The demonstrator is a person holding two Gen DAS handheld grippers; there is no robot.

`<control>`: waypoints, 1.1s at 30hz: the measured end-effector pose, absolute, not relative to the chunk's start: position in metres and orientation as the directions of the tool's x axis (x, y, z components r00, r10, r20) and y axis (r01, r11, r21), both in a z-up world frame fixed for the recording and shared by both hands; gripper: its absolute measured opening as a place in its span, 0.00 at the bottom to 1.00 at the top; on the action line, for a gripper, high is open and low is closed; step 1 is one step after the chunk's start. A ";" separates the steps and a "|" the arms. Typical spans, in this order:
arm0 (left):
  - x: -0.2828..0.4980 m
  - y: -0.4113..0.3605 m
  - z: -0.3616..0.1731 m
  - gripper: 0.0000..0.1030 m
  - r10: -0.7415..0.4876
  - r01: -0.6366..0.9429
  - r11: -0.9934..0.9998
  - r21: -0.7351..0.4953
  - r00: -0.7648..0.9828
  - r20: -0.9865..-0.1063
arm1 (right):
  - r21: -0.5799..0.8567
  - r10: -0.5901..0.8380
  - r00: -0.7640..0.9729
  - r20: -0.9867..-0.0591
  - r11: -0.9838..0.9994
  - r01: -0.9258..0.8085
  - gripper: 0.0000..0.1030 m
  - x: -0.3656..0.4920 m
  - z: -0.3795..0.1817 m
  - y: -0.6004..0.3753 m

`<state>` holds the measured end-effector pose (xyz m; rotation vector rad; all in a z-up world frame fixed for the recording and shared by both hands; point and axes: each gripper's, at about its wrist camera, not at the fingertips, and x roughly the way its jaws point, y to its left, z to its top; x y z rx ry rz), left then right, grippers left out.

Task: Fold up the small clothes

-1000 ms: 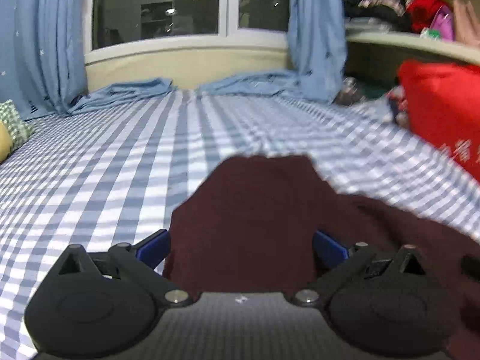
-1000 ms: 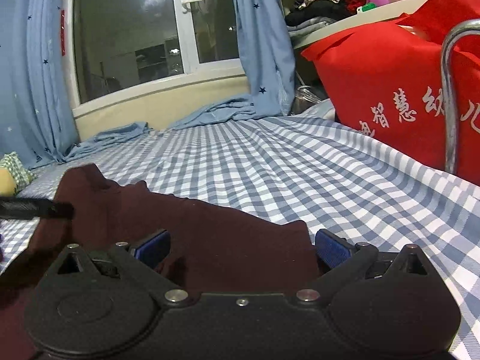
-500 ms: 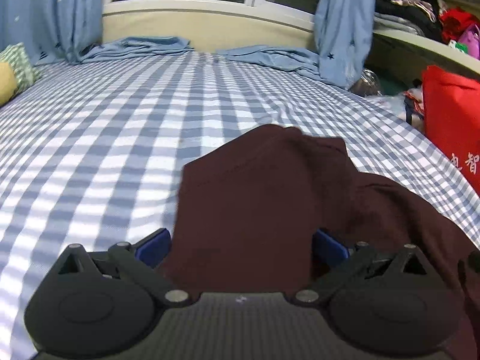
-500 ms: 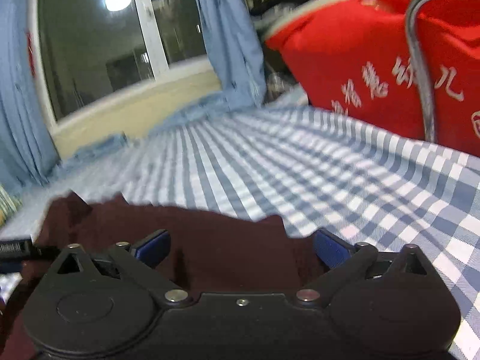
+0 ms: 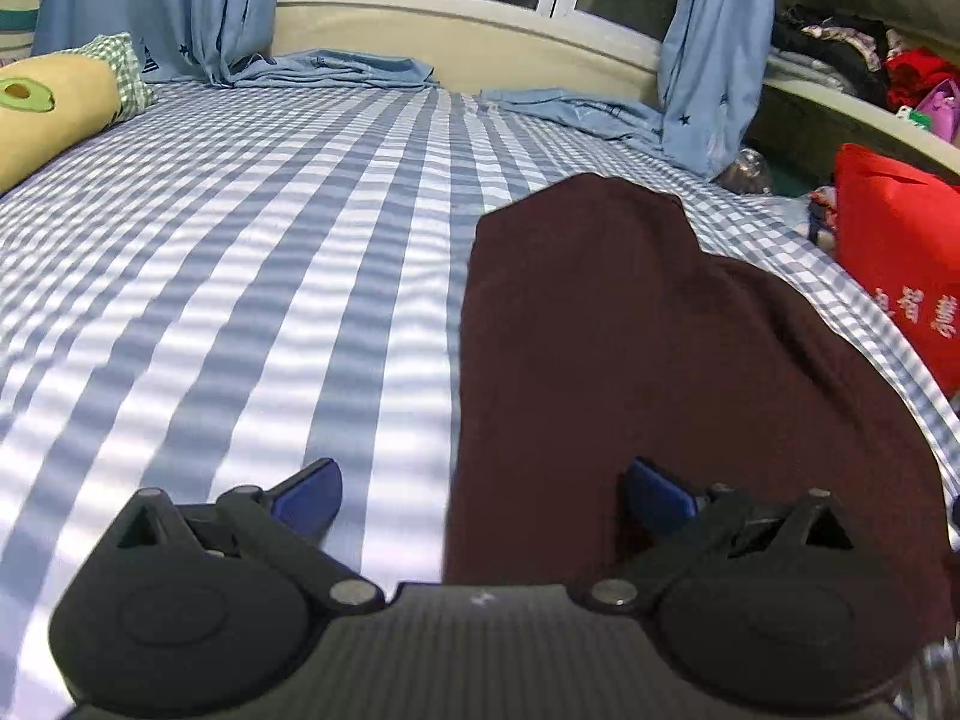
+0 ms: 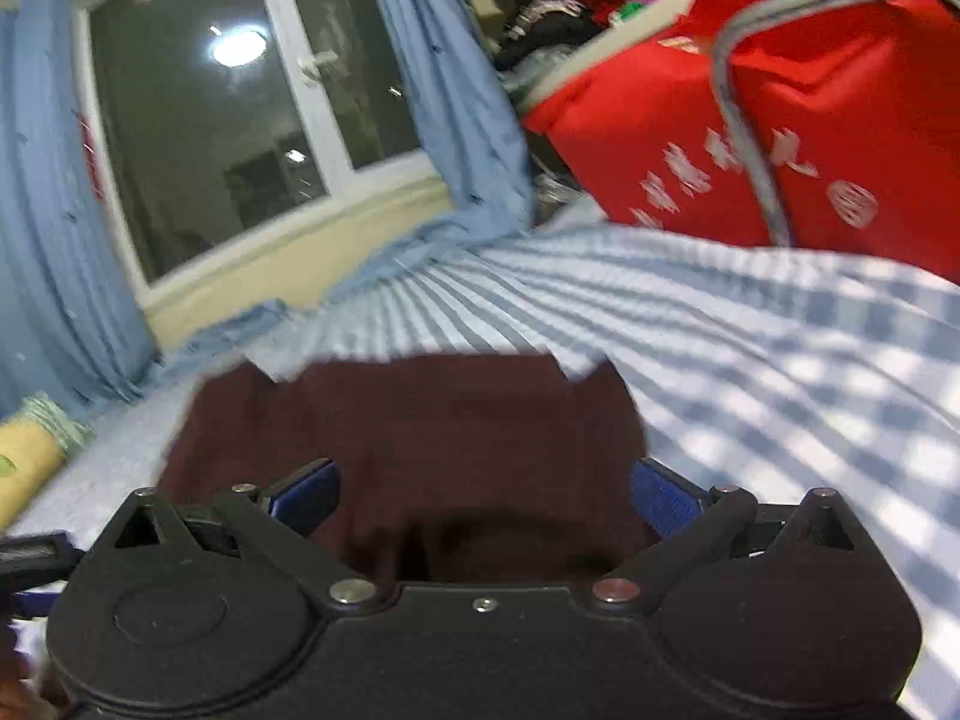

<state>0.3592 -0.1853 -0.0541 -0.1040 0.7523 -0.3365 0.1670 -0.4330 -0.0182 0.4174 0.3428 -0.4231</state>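
Note:
A dark maroon garment [image 5: 630, 348] lies flat on the blue-and-white checked bed sheet [image 5: 240, 276]. My left gripper [image 5: 483, 495] is open over the garment's left edge, its right finger above the cloth and its left finger above the sheet. In the right wrist view the garment [image 6: 414, 420] lies in front of my right gripper [image 6: 483, 498], which is open above its near edge. This view is blurred. Neither gripper holds anything.
A red bag [image 6: 780, 120] with a metal handle stands at the right edge of the bed, also in the left wrist view [image 5: 900, 258]. A yellow avocado pillow [image 5: 48, 108] lies far left. Blue curtains [image 5: 714, 48] and a window [image 6: 204, 114] are behind.
Both grippers have risen and tilted, so the garment shows from higher up. The left gripper has shifted left to the garment's left edge. The right view has swung and become blurred.

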 end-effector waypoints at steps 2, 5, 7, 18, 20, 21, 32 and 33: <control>0.345 -0.181 -0.059 0.99 -0.337 0.266 0.941 -0.208 0.703 -0.626 | 0.348 -0.330 0.849 -0.413 0.804 0.482 0.99 0.160 -0.023 -0.434; 0.335 -0.180 -0.063 0.99 -0.334 0.268 0.943 -0.200 0.734 -0.591 | 0.411 -0.343 0.825 -0.449 0.740 0.532 0.99 0.155 -0.030 -0.443; 0.336 -0.178 -0.063 1.00 -0.342 0.263 0.940 -0.218 0.729 -0.593 | 0.457 -0.318 0.835 -0.449 0.721 0.520 0.99 0.153 -0.034 -0.449; 0.335 -0.178 -0.066 0.99 -0.352 0.262 0.936 -0.235 0.729 -0.586 | 0.486 -0.309 0.858 -0.410 0.722 0.492 1.00 0.150 -0.032 -0.450; 0.334 -0.176 -0.059 0.99 -0.364 0.281 0.932 -0.231 0.728 -0.582 | 0.486 -0.298 0.878 -0.374 0.743 0.460 0.99 0.142 -0.023 -0.446; 0.329 -0.174 -0.053 0.99 -0.387 0.309 0.922 -0.234 0.736 -0.555 | 0.473 -0.304 0.886 -0.350 0.759 0.447 0.99 0.137 -0.017 -0.441; 0.284 -0.186 0.003 0.99 -0.517 0.543 0.839 -0.037 0.775 -0.362 | 0.340 0.022 0.975 -0.220 0.939 0.056 1.00 0.149 0.046 -0.394; 0.283 -0.186 0.005 0.99 -0.546 0.573 0.818 -0.042 0.752 -0.369 | 0.363 0.090 0.967 -0.237 0.932 0.003 1.00 0.152 0.047 -0.396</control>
